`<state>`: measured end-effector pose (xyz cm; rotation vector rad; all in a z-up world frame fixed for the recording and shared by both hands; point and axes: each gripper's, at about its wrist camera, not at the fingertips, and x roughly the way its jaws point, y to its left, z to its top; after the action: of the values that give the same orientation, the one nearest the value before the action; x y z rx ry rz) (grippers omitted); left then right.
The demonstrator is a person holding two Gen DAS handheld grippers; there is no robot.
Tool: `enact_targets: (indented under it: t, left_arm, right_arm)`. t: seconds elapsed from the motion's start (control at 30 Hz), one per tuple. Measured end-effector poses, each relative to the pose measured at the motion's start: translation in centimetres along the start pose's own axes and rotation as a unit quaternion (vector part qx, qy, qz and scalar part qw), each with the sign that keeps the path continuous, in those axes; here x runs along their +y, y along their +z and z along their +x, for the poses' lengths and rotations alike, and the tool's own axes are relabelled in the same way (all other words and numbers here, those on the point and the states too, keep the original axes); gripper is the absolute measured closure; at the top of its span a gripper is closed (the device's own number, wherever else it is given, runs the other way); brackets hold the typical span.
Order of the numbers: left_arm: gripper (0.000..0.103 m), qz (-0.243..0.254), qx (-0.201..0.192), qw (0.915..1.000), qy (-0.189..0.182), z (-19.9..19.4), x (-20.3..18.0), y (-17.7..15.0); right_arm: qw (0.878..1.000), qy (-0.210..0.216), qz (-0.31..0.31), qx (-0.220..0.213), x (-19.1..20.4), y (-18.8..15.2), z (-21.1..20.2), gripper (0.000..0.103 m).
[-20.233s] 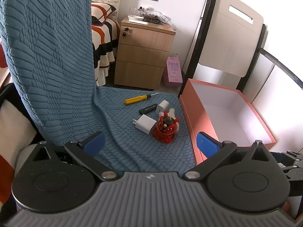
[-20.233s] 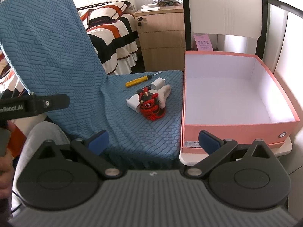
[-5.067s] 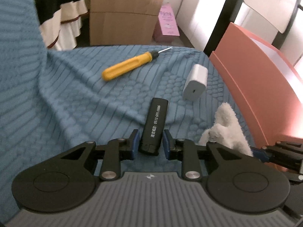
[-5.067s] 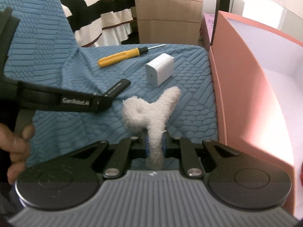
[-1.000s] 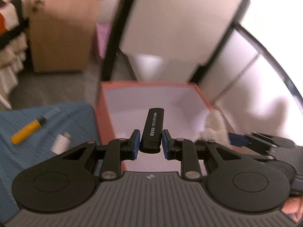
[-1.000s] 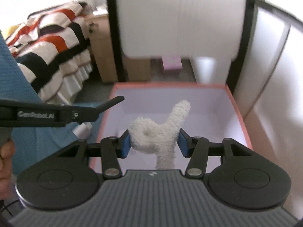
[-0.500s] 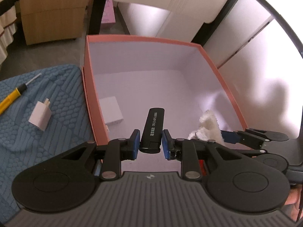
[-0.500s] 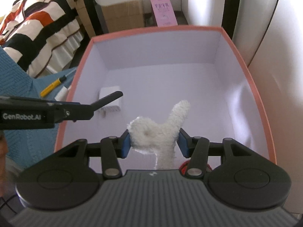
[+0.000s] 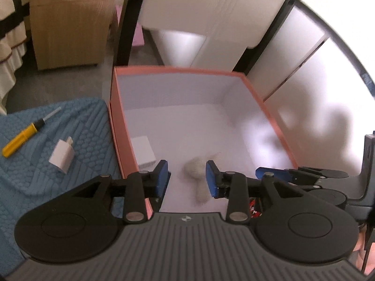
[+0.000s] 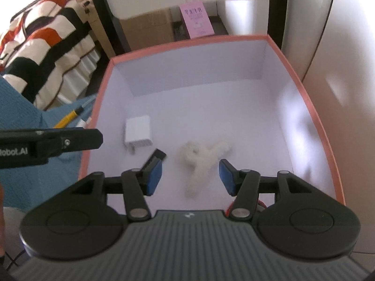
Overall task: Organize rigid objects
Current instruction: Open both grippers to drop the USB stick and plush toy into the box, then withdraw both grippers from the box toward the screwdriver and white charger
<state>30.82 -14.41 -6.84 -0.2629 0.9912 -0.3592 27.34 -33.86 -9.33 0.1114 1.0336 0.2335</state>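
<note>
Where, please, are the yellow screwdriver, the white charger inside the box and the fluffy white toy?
yellow screwdriver (image 9: 20, 140), left wrist view, on its handle.
white charger (image 10: 137, 131), right wrist view, on its top face.
fluffy white toy (image 10: 199, 158), right wrist view, on its middle.

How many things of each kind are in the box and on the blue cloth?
White chargers: 2, one in the box, one on the cloth
Black stick: 1
Fluffy white toy: 1
Red toy: 1
Yellow screwdriver: 1
Total: 6

A wooden bedside cabinet stands behind the bed with its striped quilt; a pink carton sits on the grey floor.
</note>
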Motion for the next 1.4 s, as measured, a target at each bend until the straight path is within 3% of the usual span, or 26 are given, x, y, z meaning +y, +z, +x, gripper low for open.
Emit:
enact_targets:
  t: [0.13, 0.23, 0.63, 0.97, 1.13, 1.4]
  left_arm:
    - [0.062, 0.038, -0.046, 0.9979, 0.026, -3.0, -0.6, 0.1]
    - [0.062, 0.038, -0.072, 0.9965, 0.018, -5.3, -0.2, -0.4]
    - [0.062, 0.03, -0.148, 0.9885, 0.011, -12.0, 0.8, -4.6]
    - [0.062, 0.018, -0.181, 0.983, 0.025, -15.6, 2.9, -8.1]
    - [0.062, 0.014, -0.188, 0.9813, 0.039, -16.4, 4.4, -10.1]
    - [0.062, -0.004, -0.193, 0.9796, 0.055, -16.5, 7.1, -12.6]
  right_arm:
    - [0.999, -0.008, -0.011, -0.052, 1.1, 0.4, -2.3, 0.047]
    - [0.996, -0.001, -0.017, -0.085, 1.9, 0.2, -3.9, 0.047]
    - [0.989, 0.036, -0.039, -0.139, 6.3, -2.6, -8.0, 0.047]
    - [0.987, 0.055, -0.043, -0.141, 9.9, -5.7, -8.5, 0.047]
    - [0.986, 0.039, -0.066, -0.148, 11.7, -7.0, -8.3, 0.047]
    - [0.986, 0.053, -0.075, -0.139, 13.6, -8.8, -7.7, 0.047]
